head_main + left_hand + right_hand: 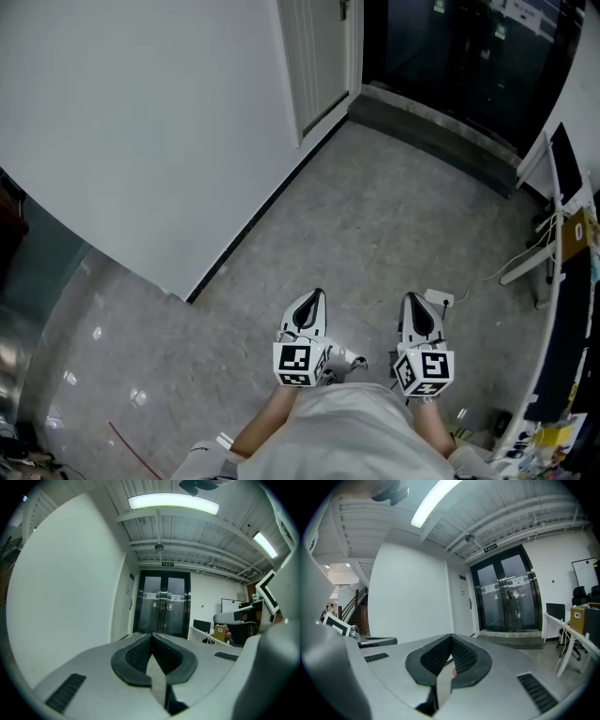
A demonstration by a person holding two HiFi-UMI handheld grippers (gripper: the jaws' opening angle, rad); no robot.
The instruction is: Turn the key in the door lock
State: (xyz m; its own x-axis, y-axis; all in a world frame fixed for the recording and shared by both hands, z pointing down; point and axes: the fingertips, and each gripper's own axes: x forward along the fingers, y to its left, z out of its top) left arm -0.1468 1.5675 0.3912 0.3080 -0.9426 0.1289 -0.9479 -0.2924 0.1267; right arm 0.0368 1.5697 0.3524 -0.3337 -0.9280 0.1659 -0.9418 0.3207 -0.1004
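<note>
Hanging side by side near the person, the left gripper point(312, 302) and right gripper point(413, 305) keep jaws together, empty; far left stands a white door point(314, 56) with a small dark handle point(469, 603).

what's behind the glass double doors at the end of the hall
Through the glass doors only darkness and faint reflections show. Paper notices stuck on the glass cover part of it, and what lies beyond cannot be made out.

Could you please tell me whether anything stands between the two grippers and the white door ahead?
Nothing visible does. Bare grey speckled floor runs from the shut left gripper and right gripper to the white panelled door. Details on the door are too small to make out.
</note>
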